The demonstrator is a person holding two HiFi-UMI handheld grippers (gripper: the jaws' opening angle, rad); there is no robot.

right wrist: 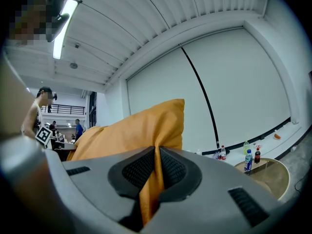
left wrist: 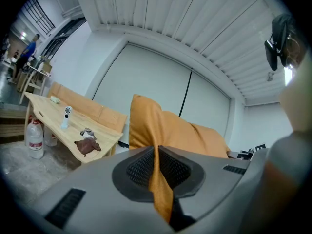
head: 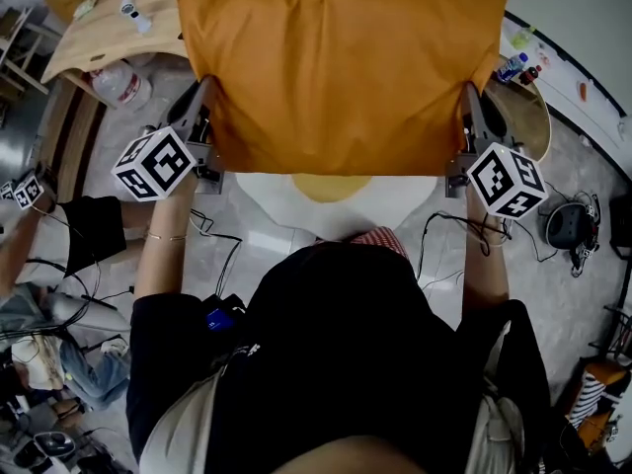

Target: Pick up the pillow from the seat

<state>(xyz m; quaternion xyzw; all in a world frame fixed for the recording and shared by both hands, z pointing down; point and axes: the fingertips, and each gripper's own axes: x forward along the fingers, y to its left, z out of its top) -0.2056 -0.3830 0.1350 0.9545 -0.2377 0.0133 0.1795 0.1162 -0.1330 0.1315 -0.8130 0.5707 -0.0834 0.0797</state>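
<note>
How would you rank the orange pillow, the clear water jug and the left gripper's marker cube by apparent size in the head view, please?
1. The orange pillow, by far the largest.
2. The marker cube, though it is nearer the camera, which enlarges it.
3. The water jug, somewhat smaller in the frame.

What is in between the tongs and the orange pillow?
Nothing is. The left tongs and the right tongs are each shut right on the fabric of the pillow, one at each side edge, holding it up.

Open floor (head: pixel 563 304) either side of the seat (head: pixel 296 203); wooden table (head: pixel 109 28) left, round table (head: pixel 536 117) right.
</note>
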